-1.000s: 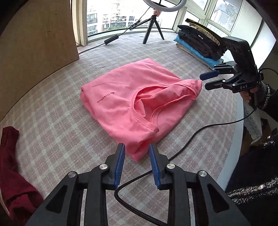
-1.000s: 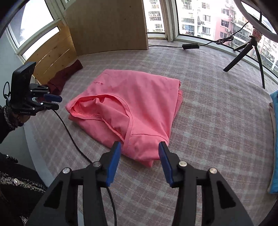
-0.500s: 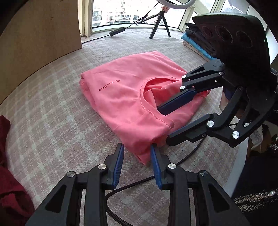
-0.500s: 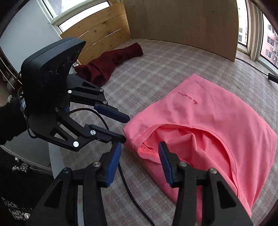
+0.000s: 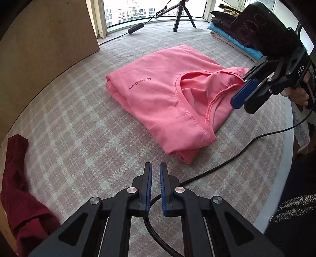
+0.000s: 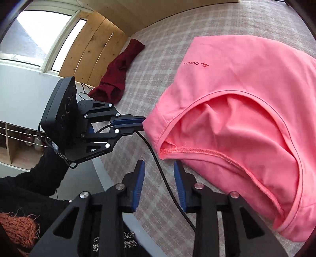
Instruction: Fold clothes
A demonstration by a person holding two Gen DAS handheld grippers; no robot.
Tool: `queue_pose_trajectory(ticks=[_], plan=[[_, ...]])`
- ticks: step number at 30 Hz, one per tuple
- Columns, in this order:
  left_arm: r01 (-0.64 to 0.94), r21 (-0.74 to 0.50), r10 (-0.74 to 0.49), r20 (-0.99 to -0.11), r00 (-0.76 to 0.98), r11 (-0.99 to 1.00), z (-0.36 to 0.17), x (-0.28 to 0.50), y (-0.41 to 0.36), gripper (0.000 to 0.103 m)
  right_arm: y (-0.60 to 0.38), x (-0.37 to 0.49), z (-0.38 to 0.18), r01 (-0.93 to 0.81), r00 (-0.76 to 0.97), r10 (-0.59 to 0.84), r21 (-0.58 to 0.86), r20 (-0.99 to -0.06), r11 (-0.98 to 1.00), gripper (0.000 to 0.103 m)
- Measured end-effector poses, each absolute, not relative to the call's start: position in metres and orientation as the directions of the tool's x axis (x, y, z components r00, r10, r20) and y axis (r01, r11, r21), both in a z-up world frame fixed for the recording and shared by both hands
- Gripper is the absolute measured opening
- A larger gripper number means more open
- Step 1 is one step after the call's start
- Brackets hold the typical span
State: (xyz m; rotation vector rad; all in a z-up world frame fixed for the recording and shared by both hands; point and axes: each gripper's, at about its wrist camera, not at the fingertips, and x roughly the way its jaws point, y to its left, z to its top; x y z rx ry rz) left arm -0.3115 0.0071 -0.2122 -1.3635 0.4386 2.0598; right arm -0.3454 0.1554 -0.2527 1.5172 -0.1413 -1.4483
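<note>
A pink T-shirt (image 5: 158,94) lies folded on the plaid-covered table, neckline toward me. My left gripper (image 5: 155,168) hovers just short of the shirt's near corner. Its jaws are closing to a narrow slit with nothing between the pads. From the right wrist view the left gripper (image 6: 143,123) has its tips right beside the corner of the shirt (image 6: 246,102). My right gripper (image 6: 159,166) sits at the neckline hem, jaws closing; only a black cable (image 6: 158,164) runs between its fingers, no cloth. In the left wrist view the right gripper (image 5: 242,104) stands at the shirt's right shoulder.
A maroon garment (image 5: 17,187) lies at the left edge. Folded clothes (image 5: 233,37) are stacked at the back right beside a tripod (image 5: 181,15). A wooden board (image 5: 49,39) stands at the back left. The table's rim (image 5: 284,178) curves along the right.
The right gripper swung in across the shirt, then settled at the neckline and right shoulder with narrower jaws. The left jaws narrowed to a slit, and the shirt's corner now lies farther ahead of them.
</note>
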Motion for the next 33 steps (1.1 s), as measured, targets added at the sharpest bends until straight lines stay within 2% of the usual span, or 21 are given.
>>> queue_pose_trajectory(ticks=[2,4,5,7,11,13,15,18,21,27,30,33], plan=[[-0.665,-0.083,0.353,-0.892,-0.282,-0.742,-0.196,-0.309,0.014,0.011,0.194,-0.344,-0.235,0.525,0.143,-0.672,0.631,-0.727,-0.571,0.032],[-0.714,-0.108,0.408,-0.874,-0.264,-0.692,-0.188,-0.307,0.035,0.027,0.226,-0.341,-0.220,0.542,-0.004,-0.629,0.527,-0.777,-0.654,0.032],[-0.741,-0.114,0.426,-0.870,-0.247,-0.662,-0.188,-0.304,0.048,0.029,0.238,-0.341,-0.220,0.538,-0.024,-0.620,0.513,-0.784,-0.669,0.032],[-0.804,-0.105,0.444,-0.871,-0.210,-0.585,-0.193,-0.300,0.076,0.030,0.251,-0.341,-0.223,0.542,-0.062,-0.590,0.469,-0.805,-0.698,0.032],[-0.868,-0.021,0.359,-0.915,-0.183,-0.496,-0.221,-0.300,0.108,0.030,0.242,-0.333,-0.229,0.634,-0.087,-0.549,0.378,-0.831,-0.674,0.034],[-0.870,-0.016,0.326,-0.931,-0.167,-0.492,-0.232,-0.305,0.110,0.029,0.233,-0.328,-0.233,0.698,-0.091,-0.528,0.324,-0.844,-0.639,0.041],[-0.868,-0.027,0.308,-0.940,-0.147,-0.497,-0.240,-0.313,0.108,0.028,0.226,-0.325,-0.237,0.766,-0.117,-0.479,0.228,-0.870,-0.601,0.041],[-0.853,-0.088,0.328,-0.939,-0.100,-0.514,-0.241,-0.325,0.102,0.009,0.212,-0.323,-0.242,0.832,-0.157,-0.417,0.108,-0.895,-0.544,0.041],[-0.837,-0.142,0.358,-0.931,-0.067,-0.528,-0.238,-0.334,0.095,0.007,0.201,-0.328,-0.244,0.868,-0.165,-0.397,0.058,-0.903,-0.493,0.041],[-0.819,-0.195,0.392,-0.919,-0.040,-0.540,-0.229,-0.342,0.086,0.007,0.188,-0.342,-0.265,0.906,-0.101,-0.335,0.052,-0.937,-0.420,0.040],[-0.822,-0.196,0.391,-0.920,-0.034,-0.534,-0.225,-0.341,0.085,0.007,0.192,-0.357,-0.269,0.881,-0.010,-0.359,0.162,-0.933,-0.445,0.030],[-0.835,-0.195,0.380,-0.925,-0.018,-0.514,-0.225,-0.337,0.086,0.007,0.198,-0.367,-0.262,0.864,0.026,-0.391,0.217,-0.920,-0.454,0.029]])
